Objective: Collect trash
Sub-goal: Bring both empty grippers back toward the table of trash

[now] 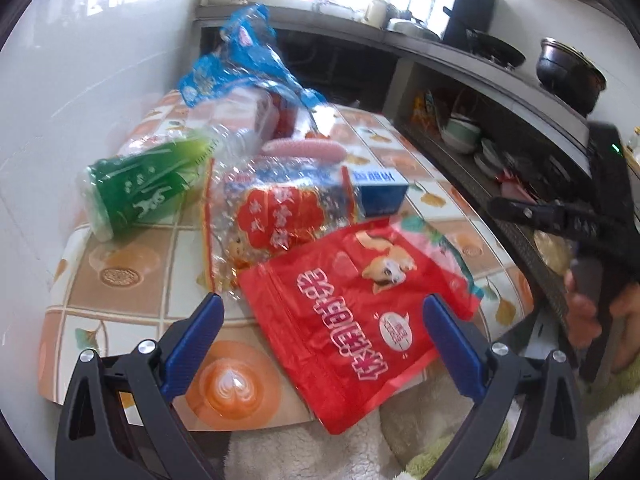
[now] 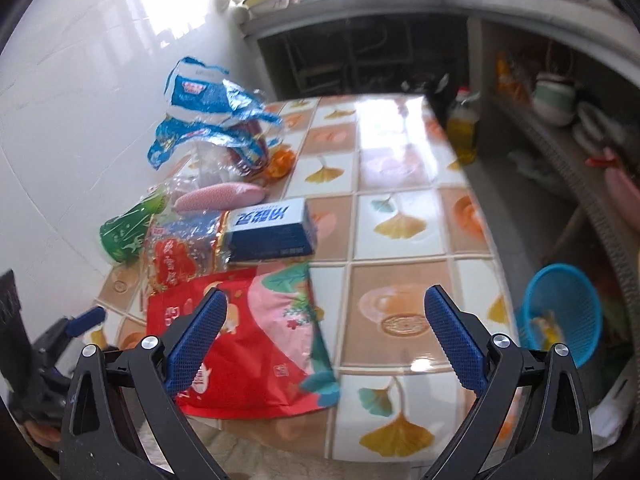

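Both pairs of jaws are seen spread wide apart with nothing held between them: the left gripper (image 1: 323, 312) is poised over the near end of a red snack bag (image 1: 360, 312), and the right gripper (image 2: 326, 308) is held above the near edge of the table (image 2: 400, 232), with the same red bag under its left finger. The trash is gathered on the left part of the tiled table, against the white wall. The red snack bag lies flat at the near edge, one corner overhanging it. Just behind it a clear crinkled wrapper with red print (image 1: 276, 216) is seen, touching the bag, and a blue and white box (image 2: 272, 230) lies beside that wrapper. A green plastic cup (image 1: 136, 192) is tipped on its side near the wall. A pink oblong item (image 2: 220, 196) lies behind the box, and a crumpled blue and white bag (image 2: 204, 108) is piled farthest back. A blue mesh basket (image 2: 560, 312) is seen on the floor to the right of the table, well apart from the trash. A hand (image 1: 588, 312) is visible at the right edge of the left wrist view.
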The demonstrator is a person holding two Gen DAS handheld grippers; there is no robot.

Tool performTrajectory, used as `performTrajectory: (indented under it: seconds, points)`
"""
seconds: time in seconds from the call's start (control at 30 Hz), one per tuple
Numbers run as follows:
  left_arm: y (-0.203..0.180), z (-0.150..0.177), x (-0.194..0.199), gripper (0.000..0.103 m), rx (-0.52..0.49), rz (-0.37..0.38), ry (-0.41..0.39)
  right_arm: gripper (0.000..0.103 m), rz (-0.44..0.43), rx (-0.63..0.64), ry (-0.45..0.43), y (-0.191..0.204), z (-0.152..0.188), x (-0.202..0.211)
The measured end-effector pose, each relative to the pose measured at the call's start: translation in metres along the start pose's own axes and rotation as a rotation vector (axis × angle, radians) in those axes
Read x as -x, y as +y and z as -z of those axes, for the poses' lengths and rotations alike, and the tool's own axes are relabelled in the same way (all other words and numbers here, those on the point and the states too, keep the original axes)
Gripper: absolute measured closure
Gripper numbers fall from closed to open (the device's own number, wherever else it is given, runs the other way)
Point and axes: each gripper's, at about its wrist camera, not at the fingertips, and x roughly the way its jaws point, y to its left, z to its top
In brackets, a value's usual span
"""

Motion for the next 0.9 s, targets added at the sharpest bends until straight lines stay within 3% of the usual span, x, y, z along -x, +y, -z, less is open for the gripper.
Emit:
performTrajectory:
  seconds: [0.07,0.13,0.23,0.47,0.63,0.73,0.9]
  points:
    - [0.002,0.003,-0.005,0.006,-0.001,0.011,0.030,0.010,-0.039,-0.029,0.042,-0.003,0.002,-0.010]
    - [0.005,0.007,-0.011,0.006,0.015,0.032,0.061,0.023,-0.063,-0.050,0.094,-0.005,0.005,-0.021]
    - [0.011,0.007,-0.017,0.013,0.035,0.052,0.083,0.032,-0.073,-0.073,0.150,-0.007,0.009,-0.033]
    - [0.030,0.002,-0.027,0.030,0.097,0.057,0.099,0.039,-0.077,-0.072,0.162,-0.006,0.007,-0.028]
    - [0.029,0.011,-0.035,0.043,0.121,0.129,0.153,0.051,-0.201,-0.090,0.171,-0.019,0.016,0.002]
    - [0.022,0.015,-0.037,0.051,0.104,0.176,0.175,0.060,-0.260,-0.105,0.224,-0.021,0.030,0.012]
    - [0.002,0.021,-0.041,0.053,0.081,0.293,0.224,0.064,-0.228,-0.159,0.301,-0.024,0.055,0.004]
